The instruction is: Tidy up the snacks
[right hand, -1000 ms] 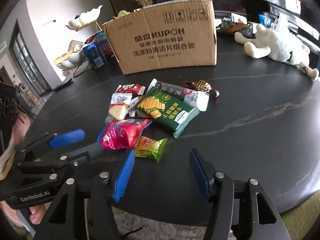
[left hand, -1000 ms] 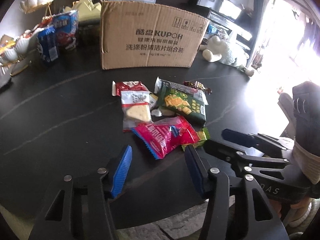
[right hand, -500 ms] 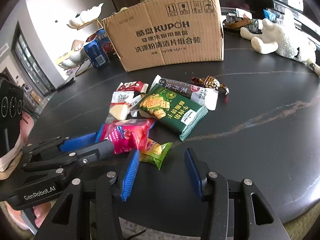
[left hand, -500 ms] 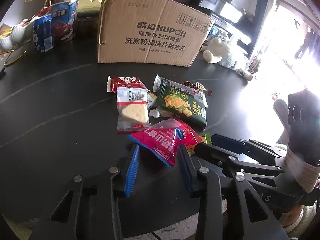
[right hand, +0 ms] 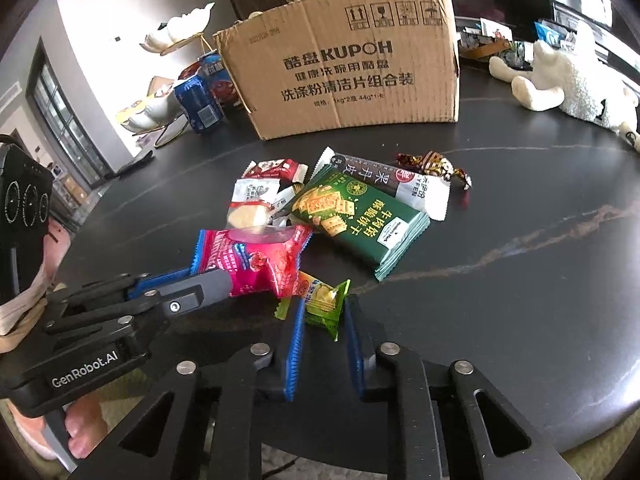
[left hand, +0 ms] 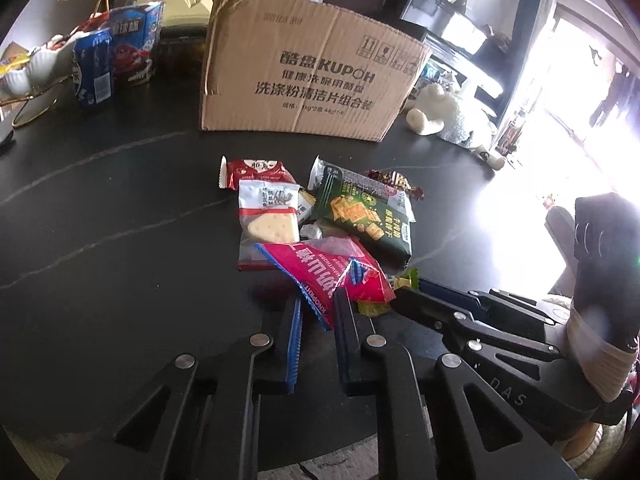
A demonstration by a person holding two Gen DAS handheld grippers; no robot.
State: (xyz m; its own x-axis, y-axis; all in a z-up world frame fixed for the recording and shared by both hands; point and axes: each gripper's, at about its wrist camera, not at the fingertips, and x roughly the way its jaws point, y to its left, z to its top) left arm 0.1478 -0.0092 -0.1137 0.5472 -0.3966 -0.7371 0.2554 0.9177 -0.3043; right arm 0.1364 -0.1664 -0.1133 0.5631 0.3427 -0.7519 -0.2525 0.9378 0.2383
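Left wrist view: left hand-held gripper [left hand: 318, 312] pinches the pink snack packet's [left hand: 332, 272] near edge.

Yellow-green packet [left hand: 374, 307] mostly hidden behind pink packet [left hand: 336, 276] beside left gripper [left hand: 318, 322], box [right hand: 340, 60] interior unseen beyond fingers, window side blown out, plush toy [right hand: 568, 80] cut by frame edge

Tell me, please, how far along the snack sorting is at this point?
Nothing looks put away yet; whether the cardboard box holds anything cannot be seen. In hand: the left gripper is clamped on the pink snack bag, and the right gripper is closing on the small green packet. Left on the table: the green cracker pack, cheese snack, red packet and wrapped candy.
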